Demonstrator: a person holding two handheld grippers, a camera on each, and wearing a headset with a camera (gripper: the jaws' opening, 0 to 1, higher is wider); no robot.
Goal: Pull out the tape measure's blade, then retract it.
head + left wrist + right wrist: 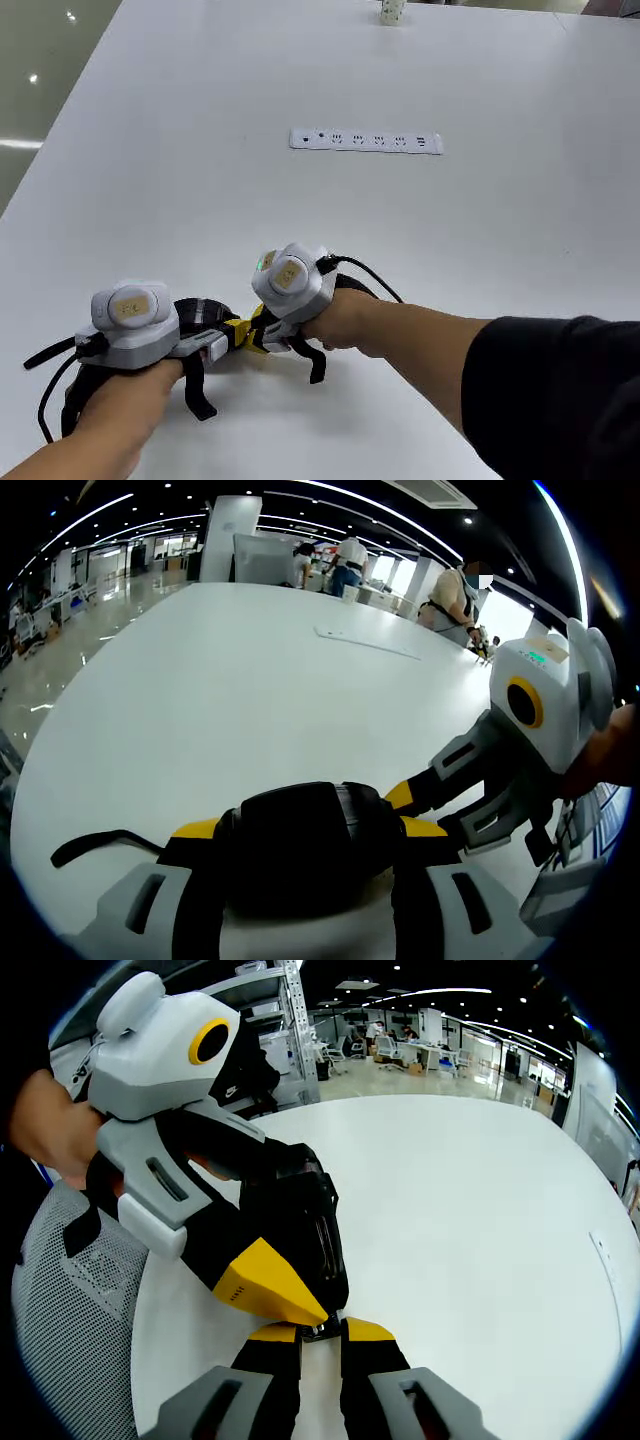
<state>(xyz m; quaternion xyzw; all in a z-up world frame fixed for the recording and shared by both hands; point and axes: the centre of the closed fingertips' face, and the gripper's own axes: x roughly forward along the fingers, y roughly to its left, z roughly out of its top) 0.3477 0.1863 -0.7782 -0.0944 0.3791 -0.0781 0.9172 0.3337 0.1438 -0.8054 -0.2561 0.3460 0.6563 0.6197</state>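
Here the left gripper [310, 828] clamps the tape measure [300, 855] low over the table [300, 80] — hard, smooth, probably light — while the right gripper [322, 1333], nearly closed, pinches its thin blade hook [320, 1327], the place to pull.

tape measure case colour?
Black. The tape measure shows best in the left gripper view.

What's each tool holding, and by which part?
Left tool clamps the black tape measure by its case sides. Right tool pinches what looks like the blade tip at the case mouth.
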